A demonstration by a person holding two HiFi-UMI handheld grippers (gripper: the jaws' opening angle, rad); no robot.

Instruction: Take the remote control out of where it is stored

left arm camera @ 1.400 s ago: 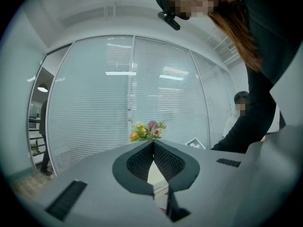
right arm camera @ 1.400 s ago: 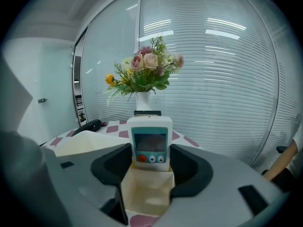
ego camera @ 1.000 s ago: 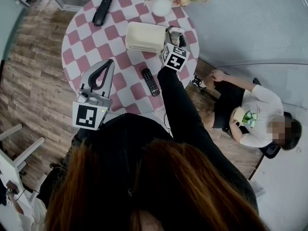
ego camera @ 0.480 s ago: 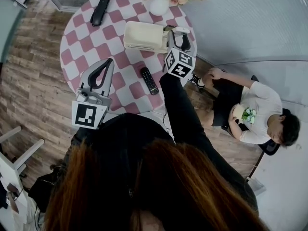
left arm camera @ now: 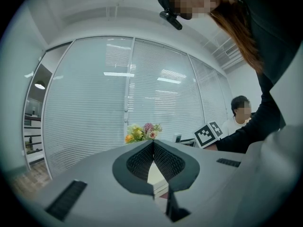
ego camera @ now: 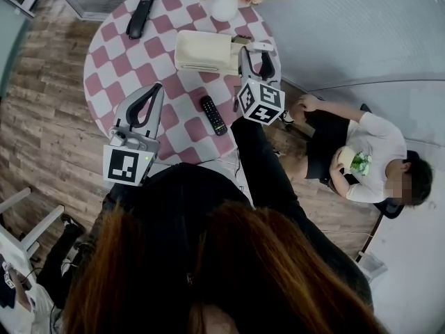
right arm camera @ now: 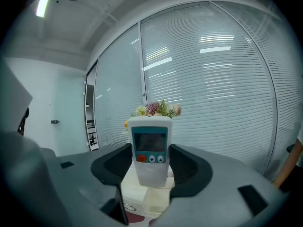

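Wood-plank floor; round table [ego camera: 111, 54] in a pink-and-white check cloth. Left gripper [ego camera: 157, 87] hangs over the near-left edge of the table, jaw tips pressed together, nothing between them. Long black object [ego camera: 140, 16] lies at the far left of the table. Black remote [ego camera: 213, 115] lies flat near the middle, apart from both grippers. Cream box [ego camera: 201, 51] sits beyond it, vase of flowers [ego camera: 224, 5] behind. Right gripper [ego camera: 255, 60] is at the box's right end, clamped on the white remote control [right arm camera: 150, 150], upright, screen facing the camera. Seated person [ego camera: 354, 155] far right, off the table.
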